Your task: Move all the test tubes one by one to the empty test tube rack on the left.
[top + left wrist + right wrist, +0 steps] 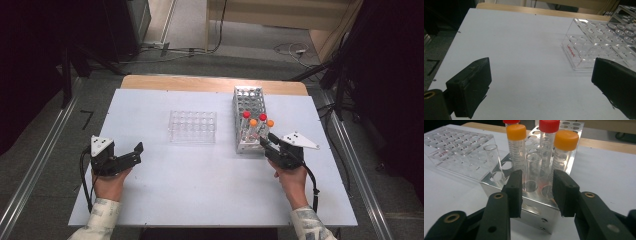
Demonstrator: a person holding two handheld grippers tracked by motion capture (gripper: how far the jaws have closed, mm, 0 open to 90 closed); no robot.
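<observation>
Right now the right gripper [536, 192] is at the near end of the metal rack [541, 212], its fingers [515, 191] partly open on either side of an uncapped glass tube [532, 172] in the front row, holding nothing, so the step in hand looks like the approach to a grasp. Next, it likely needs to close squarely on that tube without knocking the orange-capped tubes [517, 147] behind, then lift straight up. Meanwhile the left gripper [127, 157] waits wide open and empty over the bench [200, 175], near the clear plastic rack [599, 42].

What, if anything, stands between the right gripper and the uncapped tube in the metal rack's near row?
Nothing visible: the right gripper has its jaws open at the metal rack, and the uncapped tube stands directly beyond the gap.
</observation>
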